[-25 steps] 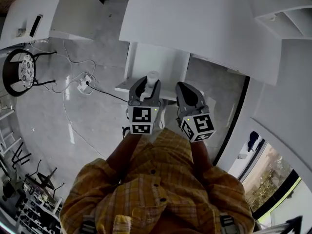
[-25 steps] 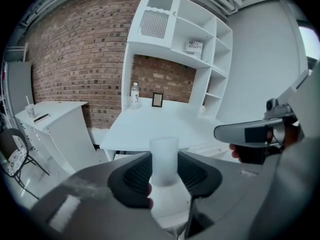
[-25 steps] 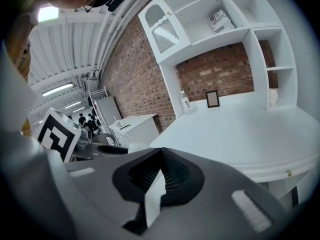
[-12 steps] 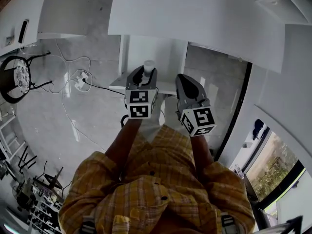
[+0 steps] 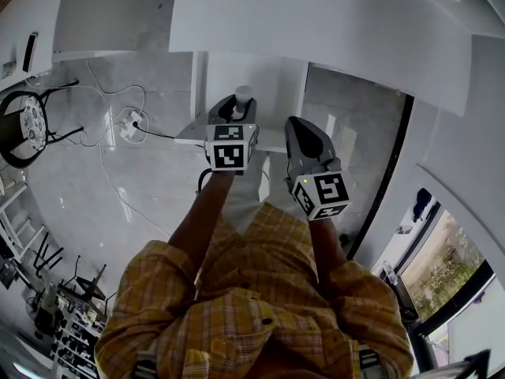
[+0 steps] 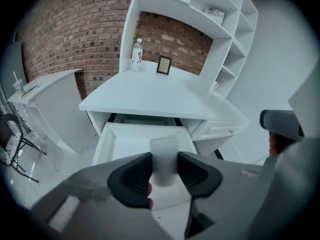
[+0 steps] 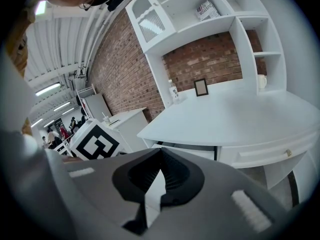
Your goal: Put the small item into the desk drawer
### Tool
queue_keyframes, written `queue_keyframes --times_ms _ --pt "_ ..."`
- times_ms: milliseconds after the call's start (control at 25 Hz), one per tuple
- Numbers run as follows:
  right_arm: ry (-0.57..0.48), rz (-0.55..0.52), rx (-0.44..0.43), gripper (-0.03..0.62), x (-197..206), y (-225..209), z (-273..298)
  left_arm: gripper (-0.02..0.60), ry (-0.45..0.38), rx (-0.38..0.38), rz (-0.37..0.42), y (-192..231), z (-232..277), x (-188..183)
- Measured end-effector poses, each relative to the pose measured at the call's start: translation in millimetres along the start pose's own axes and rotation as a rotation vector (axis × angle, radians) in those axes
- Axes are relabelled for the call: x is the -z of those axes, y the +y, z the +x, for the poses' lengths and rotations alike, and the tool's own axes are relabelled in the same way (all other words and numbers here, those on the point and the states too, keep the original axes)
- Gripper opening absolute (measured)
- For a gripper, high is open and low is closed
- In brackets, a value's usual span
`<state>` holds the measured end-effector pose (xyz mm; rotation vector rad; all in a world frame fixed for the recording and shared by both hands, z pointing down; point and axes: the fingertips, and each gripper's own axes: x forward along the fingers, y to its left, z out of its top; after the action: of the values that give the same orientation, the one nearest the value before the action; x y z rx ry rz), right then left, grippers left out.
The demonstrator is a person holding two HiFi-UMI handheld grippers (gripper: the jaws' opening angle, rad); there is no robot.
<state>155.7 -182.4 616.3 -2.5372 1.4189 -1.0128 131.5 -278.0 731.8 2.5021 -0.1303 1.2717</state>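
Observation:
My left gripper [image 5: 236, 114] is shut on a small white cylindrical item [image 5: 242, 96] and holds it upright above the open desk drawer [image 5: 191, 136]. In the left gripper view the pale item [image 6: 164, 156] sits between the two dark pads of my left gripper [image 6: 164, 168], with the empty white drawer [image 6: 116, 140] straight ahead under the desk top [image 6: 160, 95]. My right gripper [image 5: 297, 126] hovers beside the left one, to its right. Its jaws are shut with nothing in them in the right gripper view [image 7: 159, 174].
A water bottle [image 6: 137, 49] and a small picture frame [image 6: 163, 64] stand at the back of the desk. Shelves [image 7: 250, 39] rise above it. A closed drawer with a knob [image 7: 287, 153] is on the right. A chair [image 5: 24, 125] and a power strip with cables [image 5: 130, 125] are on the floor at left.
My left gripper has moved forward with the white item, further over the drawer. The right gripper has stayed about where it was.

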Motion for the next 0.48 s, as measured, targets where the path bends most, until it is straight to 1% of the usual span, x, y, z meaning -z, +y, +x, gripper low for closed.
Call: queue_keyframes --times_ms 480 --pt "0.032 0.048 0.018 0.0 16.8 -14.7 13.6 0.169 0.134 0.001 -0.036 15.7 53.5 25.7"
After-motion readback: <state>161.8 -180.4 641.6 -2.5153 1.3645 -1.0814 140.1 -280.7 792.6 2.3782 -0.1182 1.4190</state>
